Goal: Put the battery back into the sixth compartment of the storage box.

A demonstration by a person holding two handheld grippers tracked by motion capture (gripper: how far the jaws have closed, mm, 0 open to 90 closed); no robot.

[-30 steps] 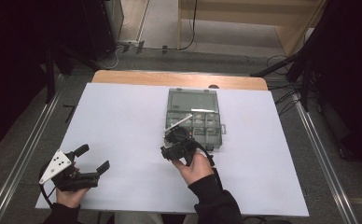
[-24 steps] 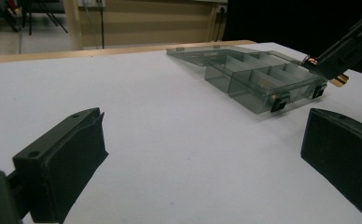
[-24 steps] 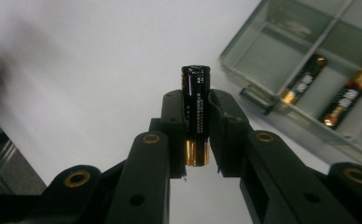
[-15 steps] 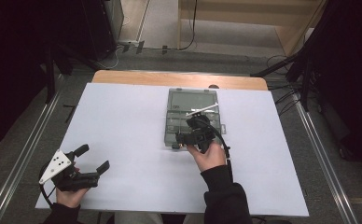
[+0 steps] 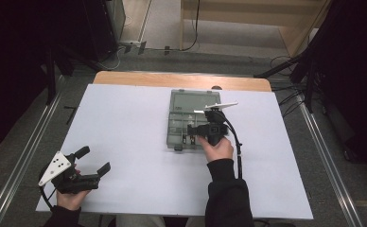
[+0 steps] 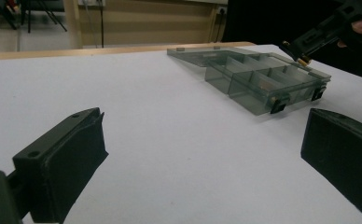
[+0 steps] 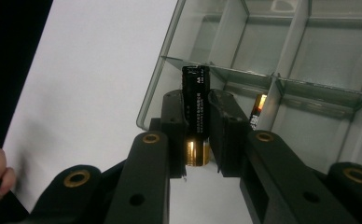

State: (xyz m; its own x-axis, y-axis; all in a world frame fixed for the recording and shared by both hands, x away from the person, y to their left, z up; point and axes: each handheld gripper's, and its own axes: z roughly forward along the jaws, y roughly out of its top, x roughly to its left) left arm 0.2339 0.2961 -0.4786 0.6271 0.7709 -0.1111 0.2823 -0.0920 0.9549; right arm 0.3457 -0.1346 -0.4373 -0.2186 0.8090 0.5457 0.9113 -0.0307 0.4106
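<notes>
Black and gold, a battery (image 7: 196, 116) sits clamped between the jaws of the right claw (image 7: 197, 128), poised over the near edge of the clear compartment box (image 5: 191, 120) on the white tabletop (image 5: 125, 132). To seat it well, I would line it up inside one cell, clear of the dividers, then lower before letting go. Another battery (image 7: 258, 112) already lies in a neighbouring cell. The left claw (image 5: 95, 161) rests wide apart, empty, near the tabletop's front corner.
</notes>
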